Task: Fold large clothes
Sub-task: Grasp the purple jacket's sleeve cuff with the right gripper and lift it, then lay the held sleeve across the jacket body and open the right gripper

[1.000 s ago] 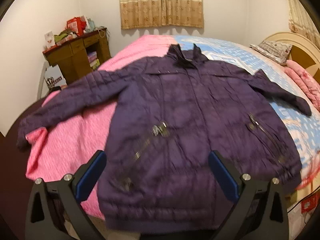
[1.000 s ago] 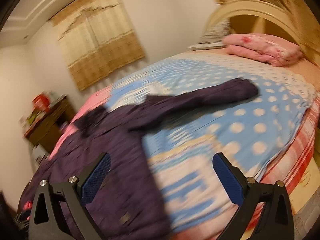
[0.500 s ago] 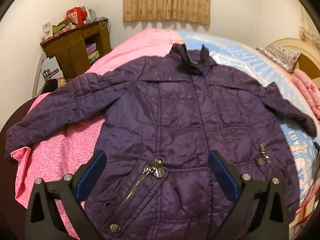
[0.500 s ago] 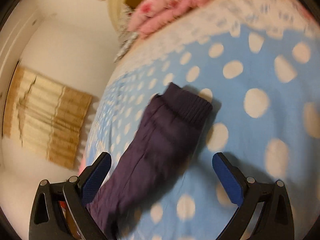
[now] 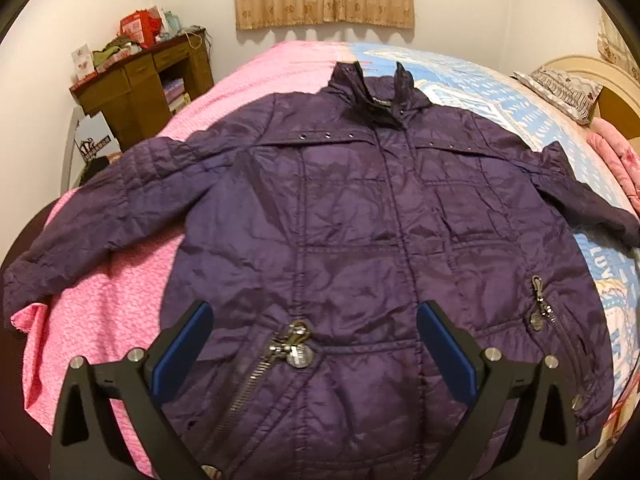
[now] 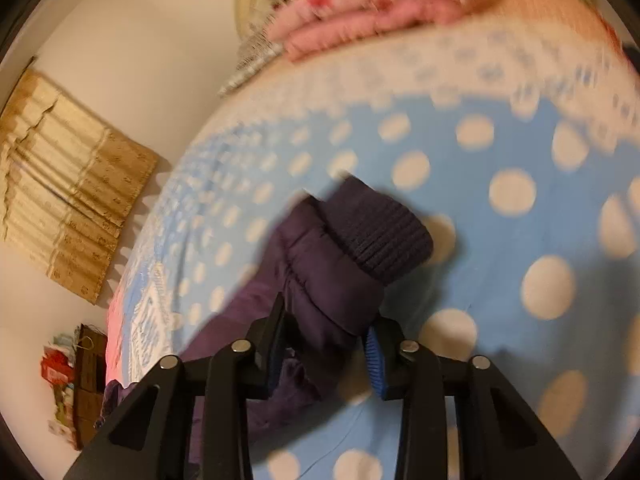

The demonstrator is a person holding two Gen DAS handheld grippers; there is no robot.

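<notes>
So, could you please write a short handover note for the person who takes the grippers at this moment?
Right gripper: shut on the jacket's right sleeve, just behind the ribbed cuff.
Left gripper: open, holding nothing, above the lower front of the purple quilted jacket.
The jacket lies face up, spread flat on the bed.
Done: sleeve gripped only.
Left: fold both sleeves in, then fold the body.

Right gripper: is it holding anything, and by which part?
The right gripper is shut on the purple jacket's sleeve, just behind the ribbed cuff. The left gripper holds nothing.
</notes>
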